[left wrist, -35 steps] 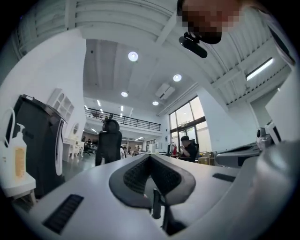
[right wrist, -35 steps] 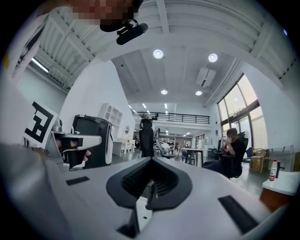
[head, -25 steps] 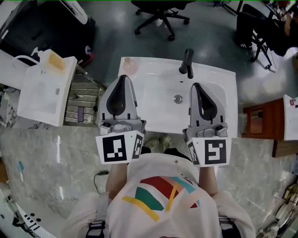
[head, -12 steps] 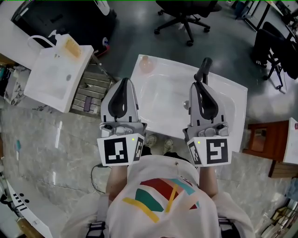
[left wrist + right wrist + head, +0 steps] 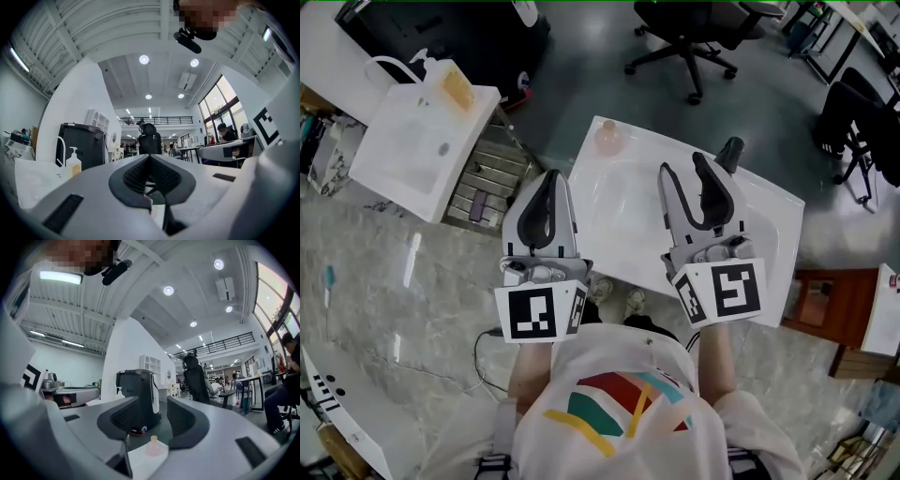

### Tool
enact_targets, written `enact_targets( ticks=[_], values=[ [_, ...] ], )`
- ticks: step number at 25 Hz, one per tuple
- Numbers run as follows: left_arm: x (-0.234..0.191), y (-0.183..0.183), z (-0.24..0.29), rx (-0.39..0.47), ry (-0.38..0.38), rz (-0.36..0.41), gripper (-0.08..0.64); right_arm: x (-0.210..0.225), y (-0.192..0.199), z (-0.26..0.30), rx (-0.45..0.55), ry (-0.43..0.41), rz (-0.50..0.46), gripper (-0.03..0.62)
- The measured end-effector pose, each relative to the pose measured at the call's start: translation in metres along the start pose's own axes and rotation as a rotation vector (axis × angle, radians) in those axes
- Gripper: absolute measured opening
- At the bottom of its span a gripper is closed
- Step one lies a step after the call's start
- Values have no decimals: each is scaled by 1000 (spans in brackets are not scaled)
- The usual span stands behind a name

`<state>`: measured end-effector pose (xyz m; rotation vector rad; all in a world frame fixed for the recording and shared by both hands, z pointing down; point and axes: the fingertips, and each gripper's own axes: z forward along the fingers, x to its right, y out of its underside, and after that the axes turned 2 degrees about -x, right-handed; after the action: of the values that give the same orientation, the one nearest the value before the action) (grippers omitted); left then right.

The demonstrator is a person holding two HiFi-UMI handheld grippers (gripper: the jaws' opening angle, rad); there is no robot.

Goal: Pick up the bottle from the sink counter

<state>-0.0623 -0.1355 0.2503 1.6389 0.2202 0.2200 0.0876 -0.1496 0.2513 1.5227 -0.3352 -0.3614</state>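
2 grippers are held out level over the sink, and only 1 of them is ready to grasp. The right gripper [image 5: 682,167] has just been opening its jaws; they now stand partly apart with nothing between the pads. Its own view looks straight through that gap [image 5: 151,401] at the bottle [image 5: 152,446], which stands farther out and well apart from the fingertips. The left gripper [image 5: 551,178] has its jaws together and holds nothing [image 5: 150,157].

Beyond the right gripper lies the white desk [image 5: 589,192] with the basin set into it. The bottle [image 5: 607,139] stands upright on the desk's far left corner, across the basin from the black faucet [image 5: 729,153].

The bottle is small and squat, with a pale pink translucent body and a narrow neck. It is probably light plastic with little or nothing inside, so it should lift easily. On that smooth surface, though, a bump from 1 jaw could tip it or skid it off the corner. The neck looks too thin for a sure hold. The better grip is across the widest part of the body, low down, with both pads closing evenly.
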Motion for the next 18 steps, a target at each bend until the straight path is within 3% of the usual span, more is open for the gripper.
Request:
enact_targets(
  ticks=[3,5,10,18],
  values=[
    [-8,8,3,-16,-8,-32,18,-6,6,20,-24,-38,12,265],
    [-12,15,6,-26,-9,-59,18,-12,12,35,-45,-68,21,298],
    [-15,28,18,-56,1,-67,18,-16,32,74,-99,-104,34,333],
    [-23,59,35,-116,3,-83,18,-12,73,126,-195,-115,-36,371]
  ],
)
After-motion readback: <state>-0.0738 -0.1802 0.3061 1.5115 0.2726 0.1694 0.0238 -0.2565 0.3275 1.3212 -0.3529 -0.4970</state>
